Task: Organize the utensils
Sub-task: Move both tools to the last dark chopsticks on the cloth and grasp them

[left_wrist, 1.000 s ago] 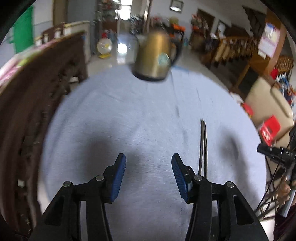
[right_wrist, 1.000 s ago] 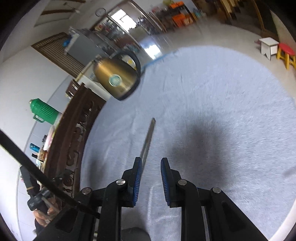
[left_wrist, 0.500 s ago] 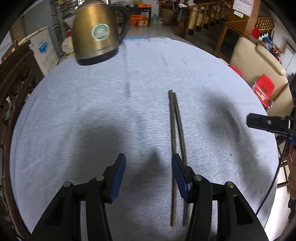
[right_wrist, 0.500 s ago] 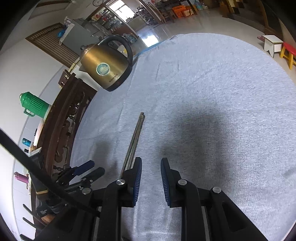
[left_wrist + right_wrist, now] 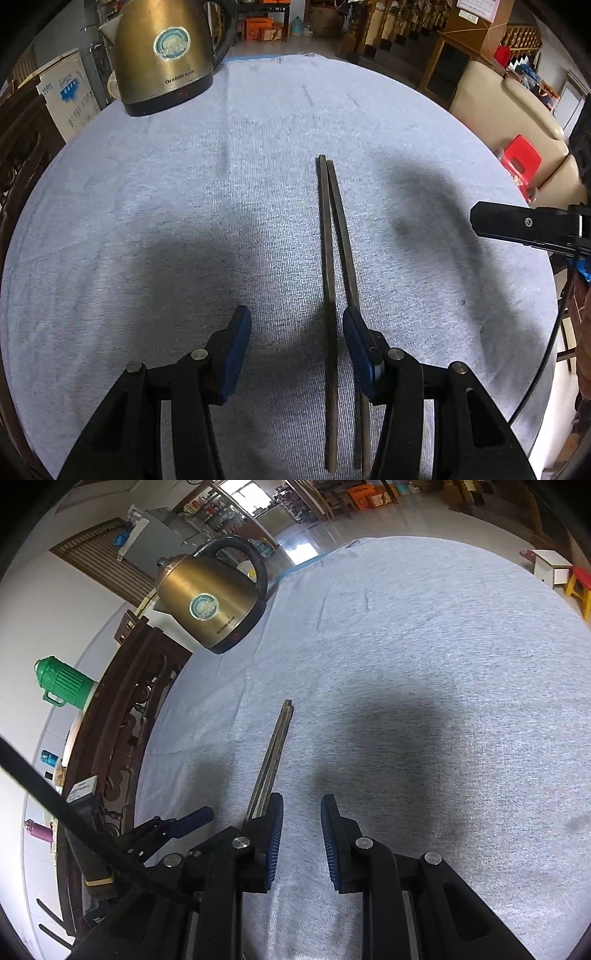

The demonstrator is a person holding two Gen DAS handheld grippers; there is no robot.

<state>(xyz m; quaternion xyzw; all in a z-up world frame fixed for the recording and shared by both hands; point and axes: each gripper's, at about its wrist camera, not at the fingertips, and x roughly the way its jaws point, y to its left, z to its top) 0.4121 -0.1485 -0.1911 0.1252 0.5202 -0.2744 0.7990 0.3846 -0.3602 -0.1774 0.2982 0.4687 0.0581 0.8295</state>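
1. Chopsticks lie as a pair on the grey cloth of the table in the left wrist view, touching at the far ends and spreading a little toward the camera. The left gripper hangs over their near part with its fingers spread wide and holding nothing. One stick runs between the fingers; the other passes under or just outside the right-hand finger. Closing from here would likely catch a single stick, or push the second one sideways and roll it. A thin, low stick on soft cloth may also slip out from between the pads. The brass kettle stands well apart at the far edge, so it looks safe.

2. In the right wrist view the chopsticks run up past the left-hand finger, outside the gap. The right gripper has its fingers set narrow, gripping nothing. The left gripper shows close at lower left. If both reach for the pair together, I judge they could knock each other or scatter the sticks.
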